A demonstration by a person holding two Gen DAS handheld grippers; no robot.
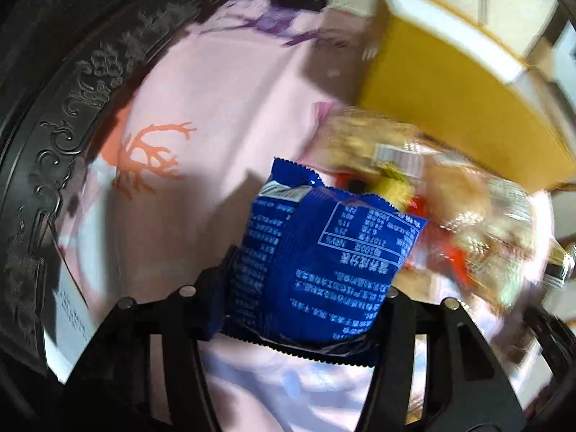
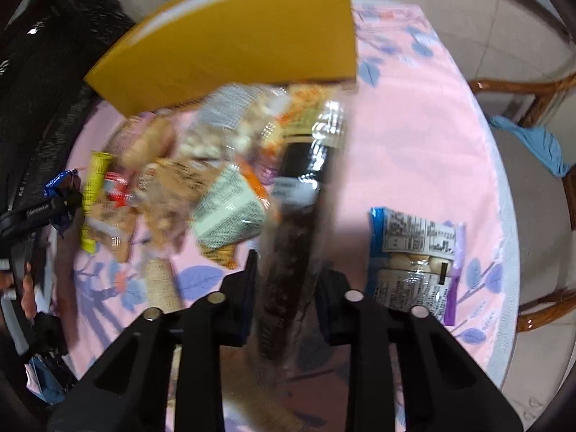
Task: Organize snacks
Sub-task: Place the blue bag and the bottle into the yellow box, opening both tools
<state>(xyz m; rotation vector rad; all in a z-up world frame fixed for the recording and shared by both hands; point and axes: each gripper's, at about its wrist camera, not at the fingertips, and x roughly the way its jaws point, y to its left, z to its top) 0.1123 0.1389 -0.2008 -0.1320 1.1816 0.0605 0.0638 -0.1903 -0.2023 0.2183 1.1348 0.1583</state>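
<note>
My left gripper (image 1: 302,298) is shut on a blue snack packet (image 1: 324,252) with white print, held above the pink tablecloth (image 1: 216,90). My right gripper (image 2: 288,288) is shut on a long dark snack pack in clear wrap (image 2: 291,223), lifted and blurred. A pile of mixed snack packets (image 2: 187,176) lies in front of a yellow box (image 2: 234,43); the pile (image 1: 450,187) and the box (image 1: 450,100) also show in the left wrist view. A clear pack of round biscuits with blue and purple edges (image 2: 417,262) lies flat to the right.
A dark carved chair back (image 1: 54,126) curves along the left. A wooden chair with a blue cloth (image 2: 529,144) stands beyond the table's right edge. A black bag (image 2: 43,90) sits at the far left. White paper (image 1: 68,309) lies at the left edge.
</note>
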